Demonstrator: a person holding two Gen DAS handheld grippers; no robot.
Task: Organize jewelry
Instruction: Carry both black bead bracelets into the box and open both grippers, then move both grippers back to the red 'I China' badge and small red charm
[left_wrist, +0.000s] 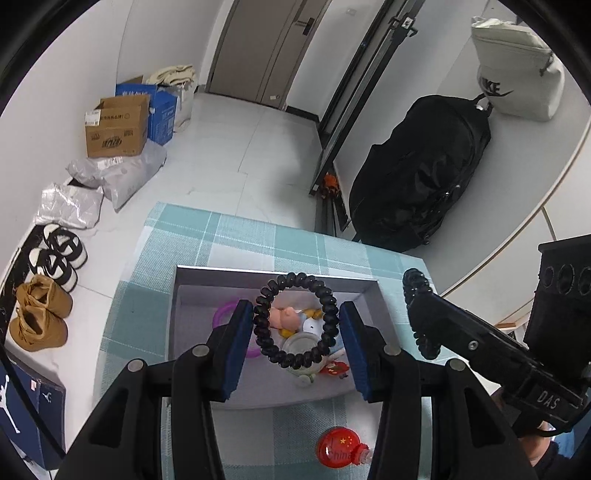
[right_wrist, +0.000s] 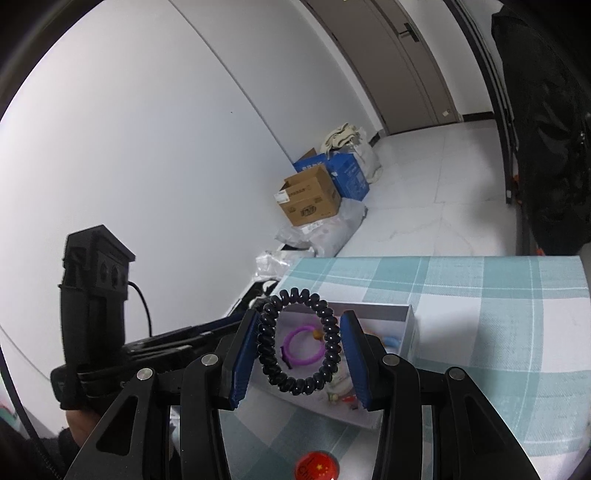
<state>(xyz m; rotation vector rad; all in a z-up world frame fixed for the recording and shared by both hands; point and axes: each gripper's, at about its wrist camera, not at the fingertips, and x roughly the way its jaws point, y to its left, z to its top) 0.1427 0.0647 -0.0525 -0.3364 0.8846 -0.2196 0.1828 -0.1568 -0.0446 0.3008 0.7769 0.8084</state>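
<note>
I hold a gripper in each hand above a table covered in a teal and white checked cloth (left_wrist: 229, 236). My left gripper (left_wrist: 295, 321) is clamped on a black spiral hair tie (left_wrist: 295, 320), the blue pads pressing its left and right sides so the ring stands open toward the camera. My right gripper (right_wrist: 297, 341) grips a second black spiral hair tie (right_wrist: 297, 341) the same way.

Both rings hang over a shallow grey box (left_wrist: 184, 295) that sits on the cloth. Inside it lie a purple ring-shaped band (right_wrist: 303, 345), a small pink figure (left_wrist: 282, 317) and other small trinkets that I cannot name with certainty. A round red badge with a flag on it (left_wrist: 338, 448) lies on the cloth near me, outside the box.

I judge that I am at the carrying step, with each tie held above the box and not yet put down. The next move calls for lowering each gripper toward a bare patch of the box floor, clear of the trinkets, then spreading the jaws so the springy coil drops free without bouncing out.
</note>
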